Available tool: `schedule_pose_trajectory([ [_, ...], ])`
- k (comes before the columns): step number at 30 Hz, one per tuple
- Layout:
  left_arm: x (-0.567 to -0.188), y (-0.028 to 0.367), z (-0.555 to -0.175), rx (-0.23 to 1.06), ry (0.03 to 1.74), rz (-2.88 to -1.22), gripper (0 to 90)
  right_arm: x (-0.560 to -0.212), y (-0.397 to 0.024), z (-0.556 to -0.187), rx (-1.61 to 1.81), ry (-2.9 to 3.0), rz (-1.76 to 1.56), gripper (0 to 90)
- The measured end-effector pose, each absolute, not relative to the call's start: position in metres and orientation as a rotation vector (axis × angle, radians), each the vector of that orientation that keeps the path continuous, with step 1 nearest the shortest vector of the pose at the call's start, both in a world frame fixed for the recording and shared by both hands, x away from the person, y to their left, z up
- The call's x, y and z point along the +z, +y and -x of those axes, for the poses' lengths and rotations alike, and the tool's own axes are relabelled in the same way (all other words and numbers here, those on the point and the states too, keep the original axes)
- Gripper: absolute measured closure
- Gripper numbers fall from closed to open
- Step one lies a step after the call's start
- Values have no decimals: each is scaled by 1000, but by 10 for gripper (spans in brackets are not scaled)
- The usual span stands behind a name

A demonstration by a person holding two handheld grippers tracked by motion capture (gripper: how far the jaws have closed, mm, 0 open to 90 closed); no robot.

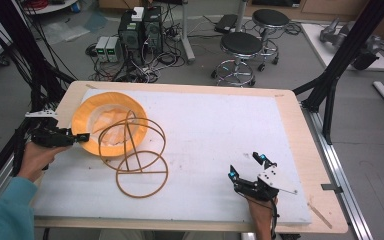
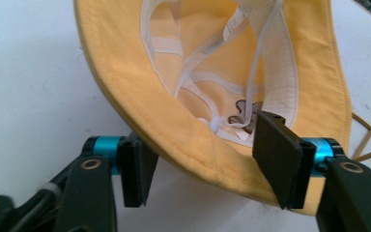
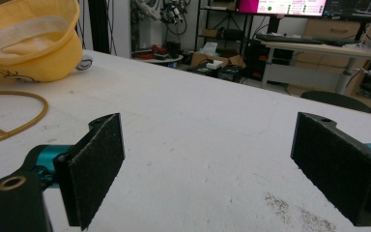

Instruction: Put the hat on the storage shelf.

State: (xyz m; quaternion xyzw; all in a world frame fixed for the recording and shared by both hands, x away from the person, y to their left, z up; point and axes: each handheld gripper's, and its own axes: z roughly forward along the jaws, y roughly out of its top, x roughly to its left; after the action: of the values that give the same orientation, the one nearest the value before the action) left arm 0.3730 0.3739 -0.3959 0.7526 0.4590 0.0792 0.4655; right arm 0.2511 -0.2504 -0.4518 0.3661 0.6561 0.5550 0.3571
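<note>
From its own camera, the left hand-held gripper (image 2: 200,164) straddles the yellow hat's (image 2: 174,116) near brim, jaws apart, hat upturned at the desk's (image 1: 220,125) left end; right hand-held gripper (image 1: 247,167) rests wide open.

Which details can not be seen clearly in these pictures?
- Yellow fabric bucket hat: its crown lies underneath, against the white table cover, in the high view.
- Small dark print inside the hat: partly behind a jaw of the left gripper; unreadable.
- Tan wire frame of rings: cut off by the left edge in the right gripper view.
- Whether the left pads press the brim: unclear.
</note>
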Motion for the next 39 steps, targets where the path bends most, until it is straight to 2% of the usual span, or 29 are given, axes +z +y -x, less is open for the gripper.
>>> schedule_pose_trajectory([
  [6,-395,375,-371,147,1137,-1846,555,-452,-250,-251,1433,1697,-945,106],
  [14,-390,367,-366,156,1124,-1847,798,-452,-250,-251,1430,1696,-942,106],
  [16,-387,366,-365,152,1121,-1811,835,-452,-250,-251,1428,1697,-939,107],
  [30,-373,374,-355,200,1144,-1749,849,-452,-249,-251,1426,1698,-941,107],
  [39,-344,368,-348,257,1108,-1744,850,-452,-249,-251,1423,1701,-942,106],
])
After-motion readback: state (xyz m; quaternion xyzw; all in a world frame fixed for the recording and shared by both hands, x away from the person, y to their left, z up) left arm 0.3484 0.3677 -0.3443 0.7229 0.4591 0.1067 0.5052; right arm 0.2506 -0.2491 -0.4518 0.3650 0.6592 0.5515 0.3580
